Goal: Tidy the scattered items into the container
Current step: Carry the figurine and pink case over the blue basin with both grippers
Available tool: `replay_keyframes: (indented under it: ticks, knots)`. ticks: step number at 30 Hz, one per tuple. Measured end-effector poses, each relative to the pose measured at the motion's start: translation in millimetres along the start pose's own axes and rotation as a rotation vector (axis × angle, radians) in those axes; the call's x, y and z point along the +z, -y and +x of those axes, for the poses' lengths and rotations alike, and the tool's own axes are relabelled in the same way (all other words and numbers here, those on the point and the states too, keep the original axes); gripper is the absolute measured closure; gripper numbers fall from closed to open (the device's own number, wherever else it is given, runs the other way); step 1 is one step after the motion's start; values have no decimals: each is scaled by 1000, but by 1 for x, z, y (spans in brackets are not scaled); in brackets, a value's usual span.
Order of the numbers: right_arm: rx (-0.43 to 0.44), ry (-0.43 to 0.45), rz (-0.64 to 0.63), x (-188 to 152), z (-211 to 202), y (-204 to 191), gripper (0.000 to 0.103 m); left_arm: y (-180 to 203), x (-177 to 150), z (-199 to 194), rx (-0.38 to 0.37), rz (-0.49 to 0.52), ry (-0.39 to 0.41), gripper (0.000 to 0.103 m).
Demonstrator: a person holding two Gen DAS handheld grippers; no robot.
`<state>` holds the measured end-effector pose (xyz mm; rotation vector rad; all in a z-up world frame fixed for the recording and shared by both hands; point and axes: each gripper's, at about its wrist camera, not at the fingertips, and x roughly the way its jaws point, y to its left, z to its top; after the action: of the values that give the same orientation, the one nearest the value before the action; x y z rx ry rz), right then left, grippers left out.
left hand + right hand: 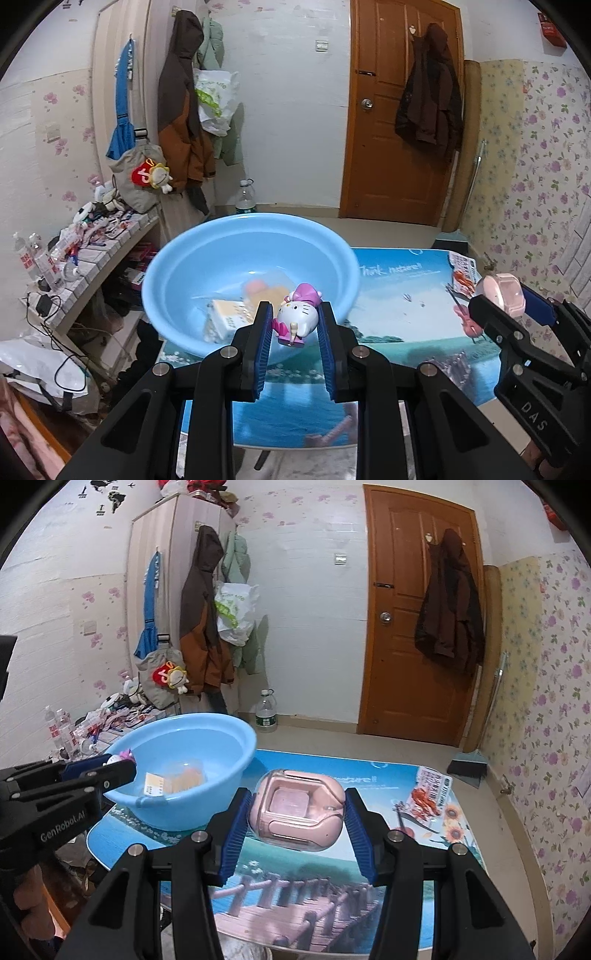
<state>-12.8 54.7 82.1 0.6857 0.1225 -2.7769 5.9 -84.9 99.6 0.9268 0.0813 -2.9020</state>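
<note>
- Cat toy (295, 319), white with a pink bow and pink dress: pinched between the blue pads of the left gripper (294, 314), jaws pressed tight on its sides, hanging above the near rim of the basin.
- Same toy barely seen in the right wrist view, only a pink and white tip (122, 757) poking past the left gripper (110, 770) at the basin's left side.
- Pink case (299, 812), rounded, under a clear shell: pinched between the pads of the right gripper (297, 814), jaws spread about halfway and closed on its two sides, held over the desk just right of the basin.
- Same case seen side-on in the left wrist view (504, 297), clamped in the right gripper (506, 301) at the right edge.
- Blue basin (184, 266): round plastic, sat on the left part of the desk, partly over its left edge.
- Inside the basin: a yellowish box (227, 319) and a clear packet with orange contents (260, 291), lying together on the bottom.
- Desk (314, 897): covered by a printed scene of water and a wooden bridge; a printed leaflet (430, 792) lay near its far right corner.
- Beyond the desk: a wooden door (402, 110) with a dark jacket (430, 92) hung on it.
- Left of the door: a brown coat (181, 99) and a white plastic bag (216, 99) on the wall, a water bottle (245, 197) on the floor.
- Far left: a cluttered shelf (92, 243) with small bottles and packets.
</note>
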Motion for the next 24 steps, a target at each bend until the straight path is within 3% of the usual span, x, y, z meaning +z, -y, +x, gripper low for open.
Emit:
replay_keyframes:
  ticks: [24]
  knots:
    - [84, -23, -70, 39, 69, -69, 51, -67, 24, 37, 65, -47, -1, 80]
